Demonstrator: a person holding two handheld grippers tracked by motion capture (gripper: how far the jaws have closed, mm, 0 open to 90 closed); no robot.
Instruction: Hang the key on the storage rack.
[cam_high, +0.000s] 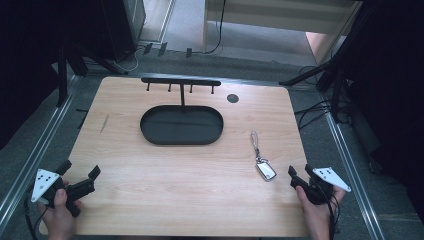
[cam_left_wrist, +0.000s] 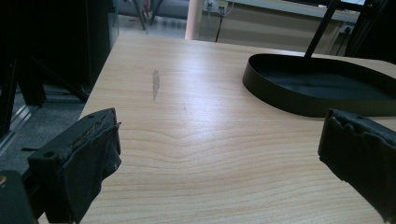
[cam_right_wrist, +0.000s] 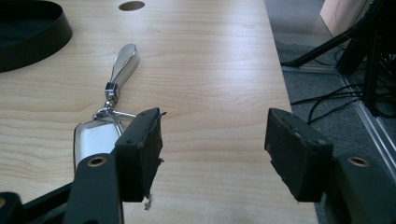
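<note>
A silver keychain (cam_high: 263, 162) with a flat tag and a metal loop lies on the wooden table (cam_high: 190, 200), right of the middle. It is also seen close up as the keychain (cam_right_wrist: 109, 114), just left of my right gripper's left jaw. My right gripper (cam_high: 300, 173) rests at the table's right front edge, open and holding nothing. At the left front corner my left gripper (cam_high: 80, 170) is open too, jaws wide apart over bare wood (cam_left_wrist: 210, 154). A black oval tray (cam_high: 181, 125) with a hook rack (cam_high: 181, 81) stands at the back middle.
The tray's rim (cam_left_wrist: 299, 100) lies ahead and right of my left gripper. A round hole (cam_high: 232, 98) sits in the table near the back right. Metal rails run along both sides. Cables (cam_right_wrist: 327, 100) lie on the floor past the right edge.
</note>
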